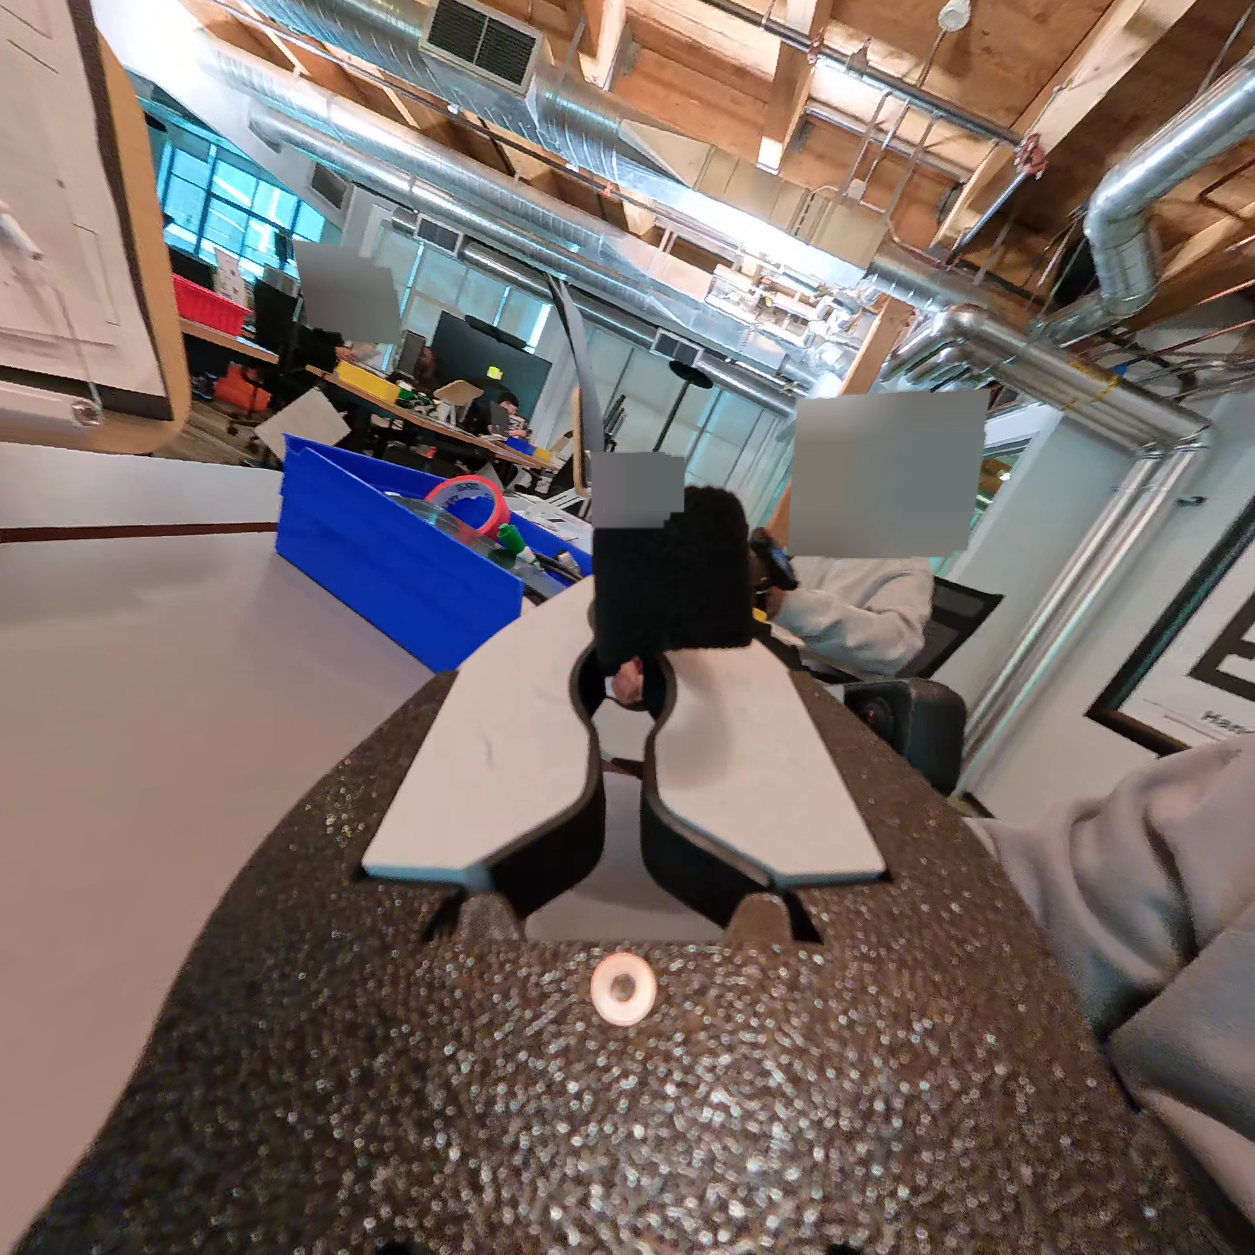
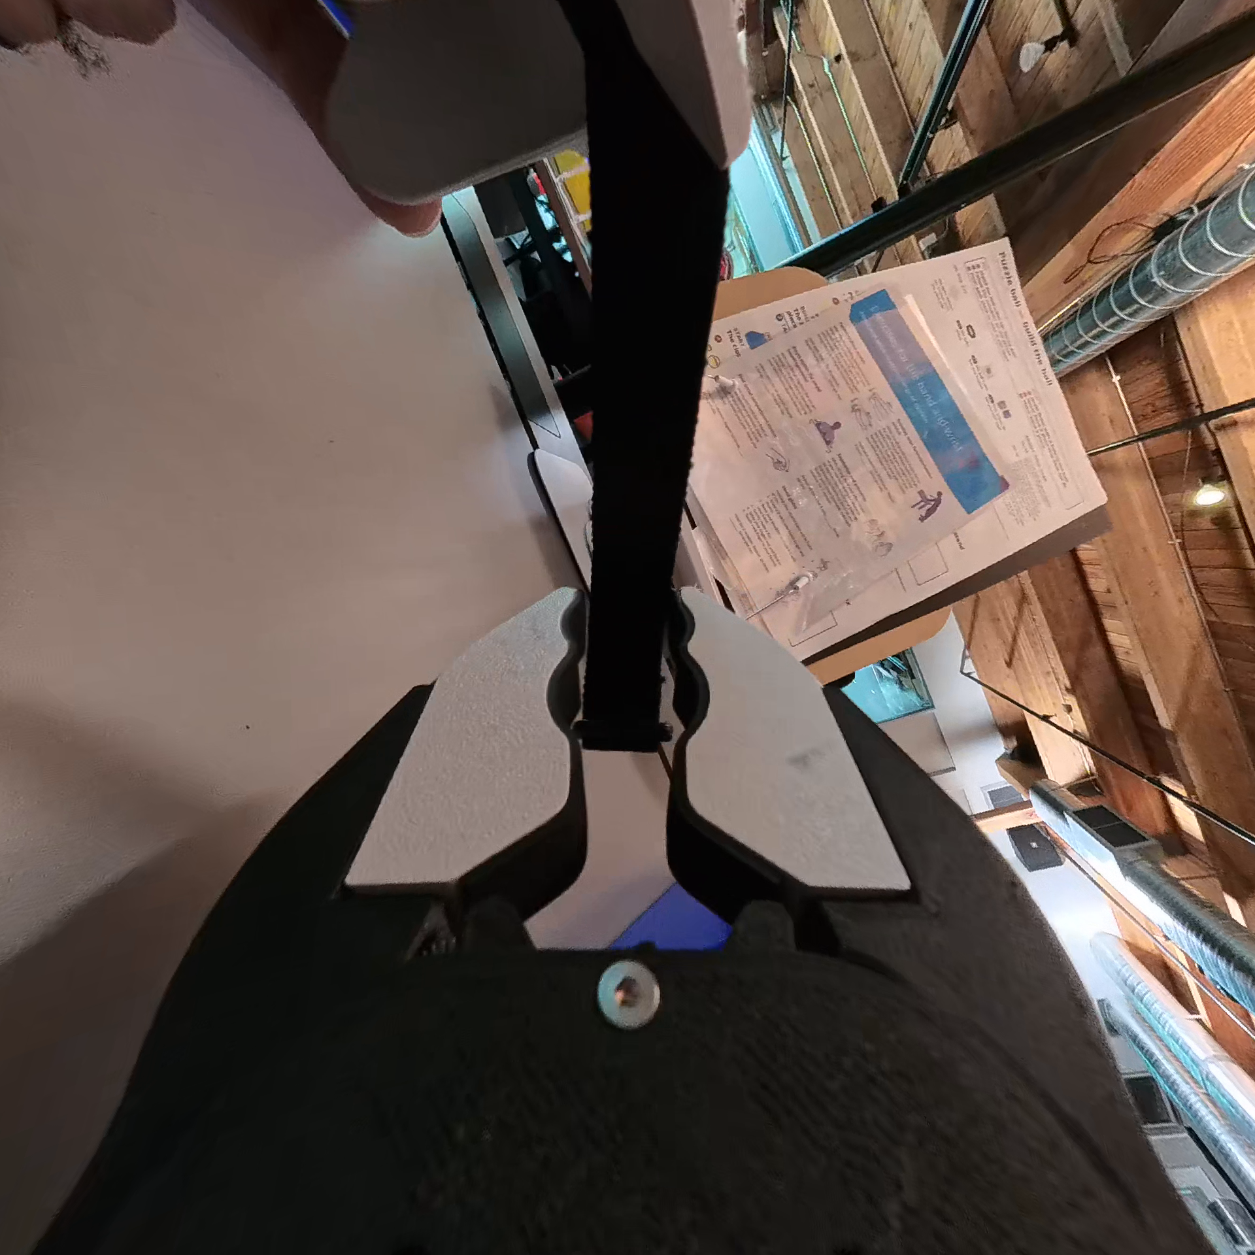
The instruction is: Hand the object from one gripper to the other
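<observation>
The left gripper (image 1: 669, 614) has its jaws nearly closed. The right gripper (image 2: 625, 625) has its jaws pinched close together, tilted upward.

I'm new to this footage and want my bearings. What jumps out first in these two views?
The black strap running up the middle of the right wrist view stands out: the right gripper is shut on its near end, and the left gripper holds it at the top. In the left wrist view the strap's fuzzy black end sticks up between the left gripper's fingers, with a bright blue bin on the table behind.

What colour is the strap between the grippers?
Black. The strap shows best in the right wrist view, running from the right gripper up to the left one.
</observation>
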`<state>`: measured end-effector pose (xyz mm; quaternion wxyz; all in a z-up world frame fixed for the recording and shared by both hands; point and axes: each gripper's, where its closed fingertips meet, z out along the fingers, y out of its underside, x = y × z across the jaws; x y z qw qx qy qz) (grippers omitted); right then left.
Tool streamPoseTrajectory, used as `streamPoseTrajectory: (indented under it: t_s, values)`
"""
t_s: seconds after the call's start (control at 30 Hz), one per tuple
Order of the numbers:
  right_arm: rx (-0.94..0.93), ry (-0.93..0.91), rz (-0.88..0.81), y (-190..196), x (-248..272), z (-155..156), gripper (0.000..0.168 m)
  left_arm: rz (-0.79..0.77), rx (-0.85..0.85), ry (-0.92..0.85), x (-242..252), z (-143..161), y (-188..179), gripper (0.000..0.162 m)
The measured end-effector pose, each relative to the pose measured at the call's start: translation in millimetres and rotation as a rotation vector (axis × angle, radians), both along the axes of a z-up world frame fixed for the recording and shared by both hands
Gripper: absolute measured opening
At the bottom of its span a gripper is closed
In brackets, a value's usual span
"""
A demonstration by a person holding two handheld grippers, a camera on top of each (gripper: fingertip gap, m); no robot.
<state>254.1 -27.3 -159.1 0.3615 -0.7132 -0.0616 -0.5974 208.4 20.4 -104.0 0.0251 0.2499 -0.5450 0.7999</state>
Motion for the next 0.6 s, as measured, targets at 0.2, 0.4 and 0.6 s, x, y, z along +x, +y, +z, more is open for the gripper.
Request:
streamPoseTrajectory:
  t_s: [0.2, 0.4, 0.6]
  values:
    - [-0.015, -0.011, -0.016, -2, 2, 0, 0.022, -0.08, -0.045, 0.034, -7, 3, -4, 0.005]
    - [0.091, 0.146, 0.057, 5, -4, -4, 0.021, 0.046, -0.008, -0.103, -3, 5, 4, 0.015]
    - [0.443, 0.828, 0.484, 30, -49, -8, 0.02, 0.063, 0.132, -0.239, -8, -7, -4, 0.057]
